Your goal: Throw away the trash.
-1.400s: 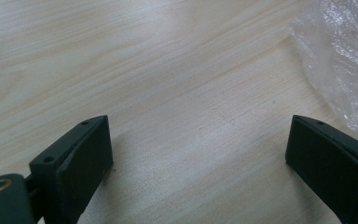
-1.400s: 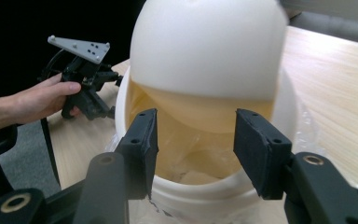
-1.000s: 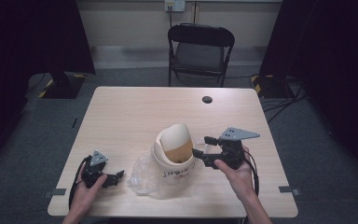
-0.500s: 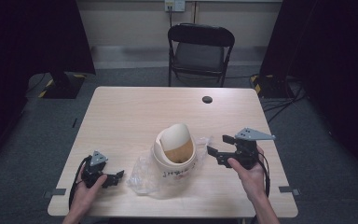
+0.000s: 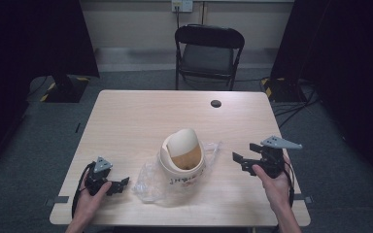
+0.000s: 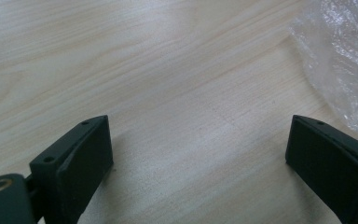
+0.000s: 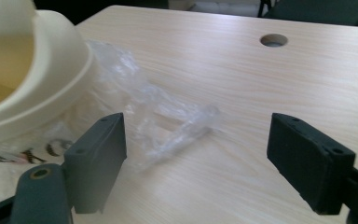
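From the high view, a cream swing-lid bin point(image 5: 183, 158) sits on the counter point(image 5: 141, 121) a little toward the person's side, with a clear plastic bag point(image 5: 150, 180) bunched around its base and trailing out on both sides. The right hand-held gripper point(image 5: 237, 158) hovers off to the bin's right, well apart from it, its jaws having just been opening with nothing between them. The left hand-held gripper point(image 5: 122, 183) rests low on the counter just beside the bag's left edge.

In the left gripper view, both jaws stand wide apart over bare wood, and a crinkled corner of the bag point(image 6: 345, 60) shows at the upper right, near the right jaw but not touching it.

In the right gripper view, the jaws are spread wide and empty; a twisted tail of the bag point(image 7: 177, 126) lies on the counter ahead of them, running back to the bin point(image 7: 32, 79) at the left.

My guess is the bag is being fitted to the bin and this is a pause between grips. Next would call for closing on a bag edge and drawing it up toward the rim.

The bin's inside is mostly shaded, the dark lettering low on its front is too small to read, and how much of the bag lies under the bin I cannot tell.
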The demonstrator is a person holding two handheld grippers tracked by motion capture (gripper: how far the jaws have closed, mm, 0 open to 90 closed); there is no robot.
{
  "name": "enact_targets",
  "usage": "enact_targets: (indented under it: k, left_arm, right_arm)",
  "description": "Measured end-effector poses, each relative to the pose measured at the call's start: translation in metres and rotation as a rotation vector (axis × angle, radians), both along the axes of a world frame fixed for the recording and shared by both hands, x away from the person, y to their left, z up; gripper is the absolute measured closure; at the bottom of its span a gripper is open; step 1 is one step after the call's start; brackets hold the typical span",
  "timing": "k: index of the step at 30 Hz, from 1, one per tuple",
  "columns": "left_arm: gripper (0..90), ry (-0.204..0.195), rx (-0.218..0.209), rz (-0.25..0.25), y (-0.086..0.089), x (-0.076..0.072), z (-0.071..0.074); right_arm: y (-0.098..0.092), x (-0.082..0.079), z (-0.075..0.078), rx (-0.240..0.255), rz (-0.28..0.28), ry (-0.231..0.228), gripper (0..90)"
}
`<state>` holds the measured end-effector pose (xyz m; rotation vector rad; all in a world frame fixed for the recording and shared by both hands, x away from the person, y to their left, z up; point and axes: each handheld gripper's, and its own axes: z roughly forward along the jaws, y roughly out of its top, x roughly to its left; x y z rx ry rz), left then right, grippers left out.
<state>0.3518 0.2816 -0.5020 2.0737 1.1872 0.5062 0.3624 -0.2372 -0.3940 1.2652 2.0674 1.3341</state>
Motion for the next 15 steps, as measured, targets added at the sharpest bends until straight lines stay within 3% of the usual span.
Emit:
enact_targets:
  k: [15]
  left_arm:
    - [6.6, 0.001, -0.002, -0.001, 0.000, 0.000, 0.000]
  right_arm:
    - [-0.041, 0.002, -0.042, -0.071, -0.127, 0.093, 17.4]
